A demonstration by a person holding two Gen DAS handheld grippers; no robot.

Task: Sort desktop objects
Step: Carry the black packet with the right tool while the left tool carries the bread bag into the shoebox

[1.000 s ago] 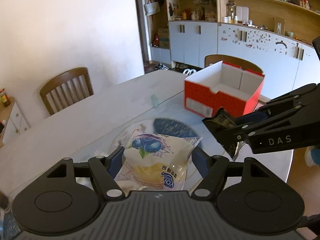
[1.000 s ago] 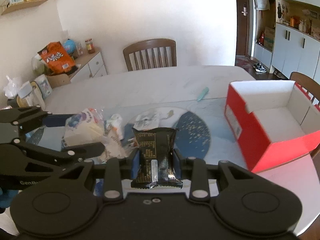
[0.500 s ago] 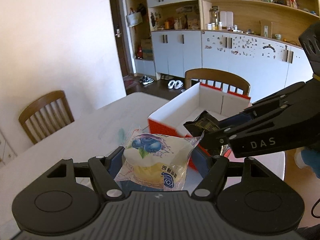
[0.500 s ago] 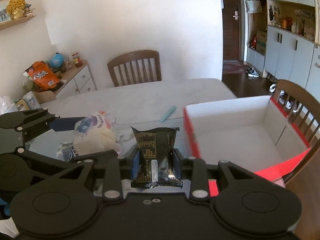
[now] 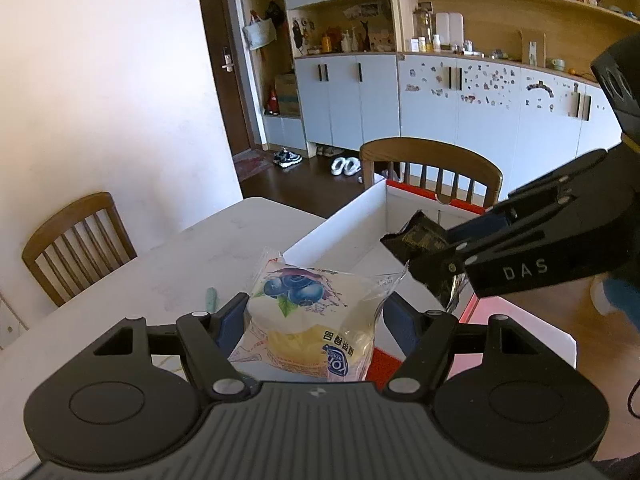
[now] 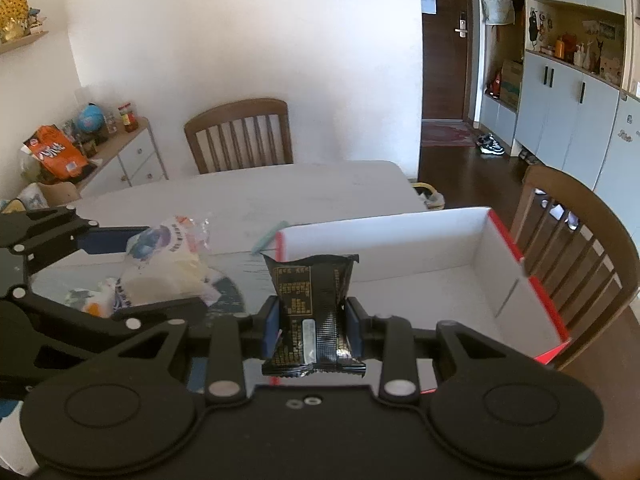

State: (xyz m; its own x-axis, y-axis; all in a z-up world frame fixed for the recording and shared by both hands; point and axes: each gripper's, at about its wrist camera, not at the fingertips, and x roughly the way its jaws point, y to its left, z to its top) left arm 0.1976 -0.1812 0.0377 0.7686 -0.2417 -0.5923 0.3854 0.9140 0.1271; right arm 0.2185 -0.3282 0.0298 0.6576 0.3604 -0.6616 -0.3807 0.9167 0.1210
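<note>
My left gripper (image 5: 316, 322) is shut on a clear-wrapped blueberry cake packet (image 5: 312, 320), held above the near wall of the red box (image 5: 340, 220), whose inside is white. My right gripper (image 6: 313, 322) is shut on a black snack packet (image 6: 314, 312), held over the box's near left corner (image 6: 400, 240). The right gripper and its black packet (image 5: 420, 240) show at the right of the left wrist view, over the box. The left gripper with the cake packet (image 6: 168, 264) shows at the left of the right wrist view. The box's white floor (image 6: 432, 300) looks empty.
A white table (image 6: 280, 188) bears the box. A small pale-green item (image 6: 270, 236) lies beside the box's left wall. Other wrapped snacks (image 6: 92, 300) lie on a dark round mat (image 6: 228, 292). Wooden chairs stand at the far side (image 6: 240, 136) and right (image 6: 580, 240).
Both grippers have moved with their packets from over the round mat toward the red box, which now lies close under them. Both grips are unchanged.
</note>
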